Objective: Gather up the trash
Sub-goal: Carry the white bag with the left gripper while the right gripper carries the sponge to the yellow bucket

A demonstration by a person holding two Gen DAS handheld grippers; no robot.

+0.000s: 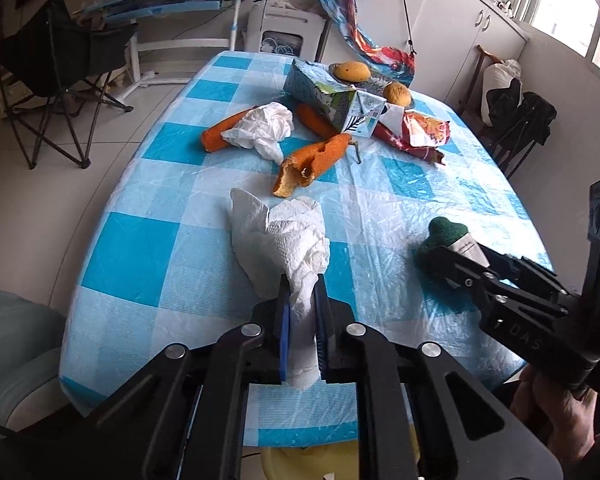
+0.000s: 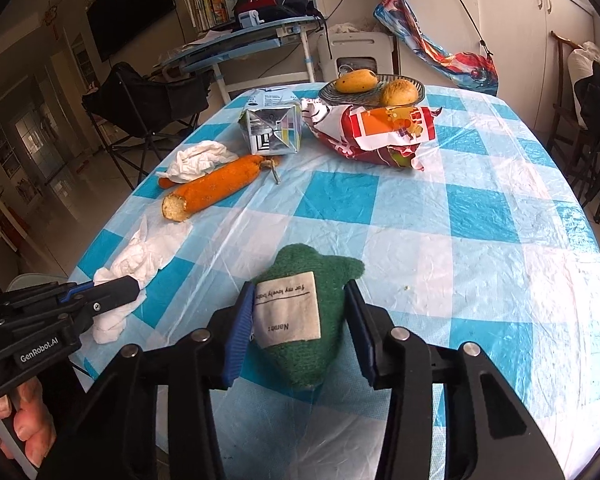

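Observation:
On the blue-and-white checked table (image 1: 140, 248), my left gripper (image 1: 302, 284) is shut on a crumpled white paper towel (image 1: 284, 236), which sticks out ahead of the blue pads. From the right wrist view this left gripper (image 2: 128, 284) lies at the table's left edge with the towel (image 2: 140, 256) bunched at its tip. My right gripper (image 2: 299, 288) is shut on a green knitted cloth (image 2: 300, 360) with a white sewn label, its pads pressing both sides. That cloth (image 1: 444, 228) and the right gripper (image 1: 456, 256) also show in the left wrist view.
Further back lie orange peel pieces (image 1: 312, 164), a crumpled tissue (image 1: 260, 128), a flattened milk carton (image 1: 332, 100) and a red snack bag (image 1: 416, 132). A plate (image 2: 418, 90) with two yellow fruits stands at the far edge. Folding chairs and a desk stand beyond.

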